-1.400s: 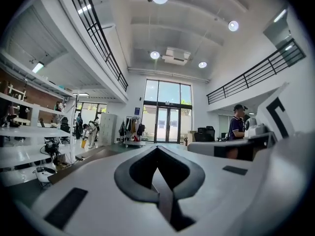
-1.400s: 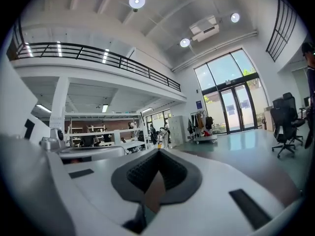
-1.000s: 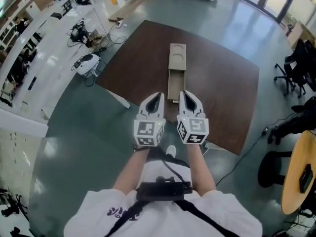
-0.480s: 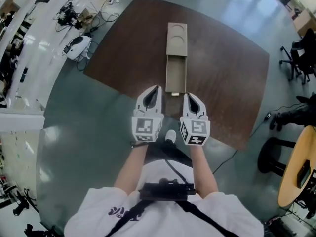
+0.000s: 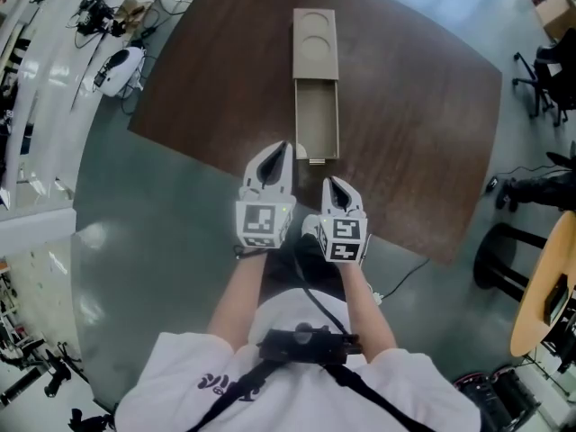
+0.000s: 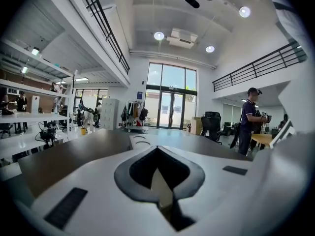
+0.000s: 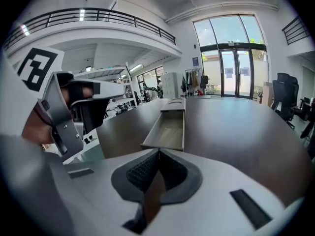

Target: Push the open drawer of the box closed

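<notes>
Though shirt print [image 5: 219, 386] blurs, drawer [image 5: 317, 120] open, fingers [image 5: 340, 198] together.

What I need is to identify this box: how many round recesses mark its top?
2, both on the tan wooden box: one round recess at its far end, the other nearer the open drawer.

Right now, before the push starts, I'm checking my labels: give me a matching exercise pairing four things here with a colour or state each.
Things:
1. drawer
2. left hand-held gripper
3. table
4. office chair

Colour or state:
a. dark brown top
b. shut, holding nothing
c. pulled open
d. black, standing on the floor

Pairs: 1-c, 2-b, 3-a, 4-d
</notes>
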`<action>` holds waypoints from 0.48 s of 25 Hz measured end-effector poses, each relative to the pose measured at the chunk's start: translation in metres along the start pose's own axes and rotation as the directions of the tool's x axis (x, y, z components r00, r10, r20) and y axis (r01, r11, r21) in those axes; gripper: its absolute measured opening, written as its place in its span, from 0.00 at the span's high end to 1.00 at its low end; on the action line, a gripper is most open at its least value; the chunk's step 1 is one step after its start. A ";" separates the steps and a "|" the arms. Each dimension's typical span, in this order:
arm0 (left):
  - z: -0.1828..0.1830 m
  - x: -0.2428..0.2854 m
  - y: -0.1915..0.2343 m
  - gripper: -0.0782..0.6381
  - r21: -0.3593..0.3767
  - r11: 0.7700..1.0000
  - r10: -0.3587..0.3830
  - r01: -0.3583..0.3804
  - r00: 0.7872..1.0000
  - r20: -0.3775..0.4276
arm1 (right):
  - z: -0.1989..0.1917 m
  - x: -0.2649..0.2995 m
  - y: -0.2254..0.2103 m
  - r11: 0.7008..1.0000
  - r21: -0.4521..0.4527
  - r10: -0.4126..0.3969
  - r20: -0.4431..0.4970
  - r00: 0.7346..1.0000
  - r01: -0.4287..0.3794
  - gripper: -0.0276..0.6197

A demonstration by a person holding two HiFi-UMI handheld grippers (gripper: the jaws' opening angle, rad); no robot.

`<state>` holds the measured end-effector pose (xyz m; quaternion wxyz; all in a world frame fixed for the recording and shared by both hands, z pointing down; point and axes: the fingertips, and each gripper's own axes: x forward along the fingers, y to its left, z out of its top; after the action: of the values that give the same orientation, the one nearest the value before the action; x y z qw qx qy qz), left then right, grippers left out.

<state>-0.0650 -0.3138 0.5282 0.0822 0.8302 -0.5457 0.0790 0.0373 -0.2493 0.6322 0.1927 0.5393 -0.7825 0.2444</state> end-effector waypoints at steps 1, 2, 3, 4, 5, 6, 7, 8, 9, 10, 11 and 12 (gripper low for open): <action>-0.005 0.004 0.003 0.88 -0.001 1.000 -0.002 0.002 1.000 -0.010 | -0.005 0.006 0.000 1.000 0.003 -0.006 -0.014 1.000 0.006 0.95; -0.010 0.008 0.006 0.88 -0.002 1.000 -0.004 0.004 1.000 -0.018 | -0.011 0.012 0.000 1.000 0.007 -0.010 -0.027 1.000 0.010 0.95; -0.014 0.011 0.008 0.88 -0.003 1.000 -0.005 0.005 1.000 -0.026 | -0.016 0.018 0.000 1.000 0.011 -0.011 -0.040 0.999 0.012 0.95; -0.018 0.015 0.009 0.88 -0.004 1.000 -0.008 0.008 0.999 -0.034 | -0.021 0.023 -0.001 1.000 0.018 -0.011 -0.051 0.999 0.012 0.95; -0.021 0.018 0.009 0.88 -0.004 1.000 -0.010 0.010 0.999 -0.041 | -0.025 0.028 -0.002 1.000 0.027 -0.010 -0.060 0.998 0.012 0.95; -0.024 0.021 0.009 0.88 -0.005 1.000 -0.013 0.012 0.999 -0.048 | -0.029 0.032 -0.002 0.999 0.035 -0.008 -0.067 0.998 0.010 0.92; -0.027 0.025 0.010 0.88 -0.005 1.000 -0.015 0.015 0.998 -0.055 | -0.031 0.037 -0.001 0.999 0.042 -0.004 -0.075 0.997 0.007 0.85; -0.030 0.028 0.010 0.88 -0.006 1.000 -0.018 0.018 0.998 -0.061 | -0.033 0.042 0.000 0.999 0.043 0.000 -0.086 0.996 0.004 0.80; -0.032 0.031 0.012 0.88 -0.008 1.000 -0.022 0.022 0.998 -0.066 | -0.034 0.048 0.002 0.999 0.043 0.002 -0.099 0.995 0.003 0.75; -0.034 0.035 0.013 0.88 -0.011 1.000 -0.026 0.025 0.997 -0.069 | -0.035 0.053 0.004 0.999 0.043 0.001 -0.111 0.994 0.004 0.71; -0.035 0.038 0.014 0.88 -0.014 1.000 -0.028 0.028 0.997 -0.072 | -0.037 0.058 0.004 0.999 0.046 -0.004 -0.121 0.993 0.009 0.69; -0.036 0.042 0.014 0.88 -0.017 0.999 -0.030 0.029 0.997 -0.075 | -0.038 0.061 0.003 0.998 0.052 -0.012 -0.128 0.992 0.019 0.66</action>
<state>-0.0628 -0.3483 0.5733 0.1104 0.8340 -0.5304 0.1046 0.0152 -0.2720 0.6973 0.2299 0.5335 -0.7575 0.2977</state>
